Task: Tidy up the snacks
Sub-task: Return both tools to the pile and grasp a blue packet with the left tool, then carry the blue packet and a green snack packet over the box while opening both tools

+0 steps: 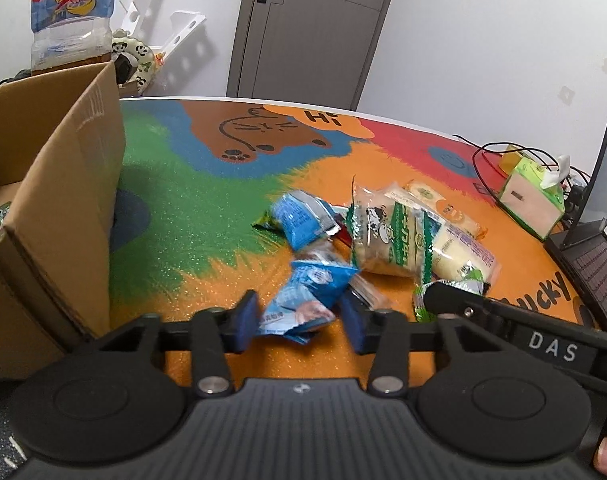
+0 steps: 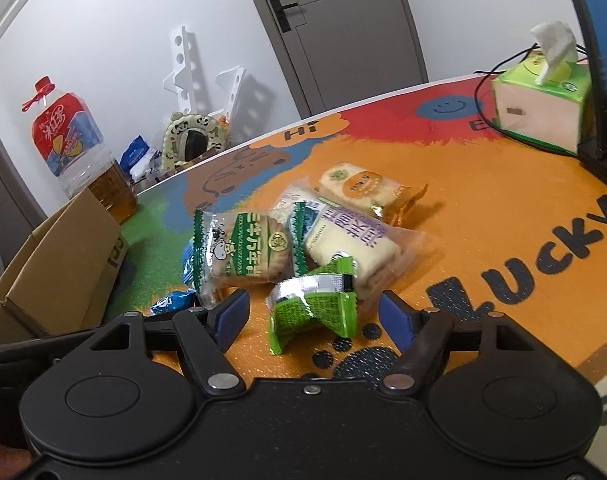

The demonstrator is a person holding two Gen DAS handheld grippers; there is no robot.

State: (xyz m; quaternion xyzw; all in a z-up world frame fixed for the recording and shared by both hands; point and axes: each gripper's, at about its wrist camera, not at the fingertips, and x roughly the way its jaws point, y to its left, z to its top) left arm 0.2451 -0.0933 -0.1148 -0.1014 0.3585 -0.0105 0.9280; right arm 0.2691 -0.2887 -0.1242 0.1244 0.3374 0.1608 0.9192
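Several snack packets lie heaped on the colourful mat [image 1: 207,240]. My left gripper [image 1: 299,320] is shut on a crumpled blue packet [image 1: 307,300], its blue pads [image 1: 245,320] pressing both sides. A second blue packet [image 1: 299,220] lies just beyond. My right gripper [image 2: 313,318] stands open around a green packet [image 2: 311,312], which rests on the mat with gaps to both pads. Behind it lie a cow-print biscuit packet [image 2: 247,252], a white bread packet [image 2: 351,244] and an orange-labelled packet [image 2: 359,188]. An open cardboard box [image 1: 43,200] stands at the left.
A green tissue box [image 2: 543,104] with black cables and a laptop [image 1: 595,264] occupy the right side of the table. A large iced-tea bottle [image 2: 71,148] stands behind the cardboard box [image 2: 55,272]. The right gripper's finger [image 1: 455,300] reaches in beside my left one.
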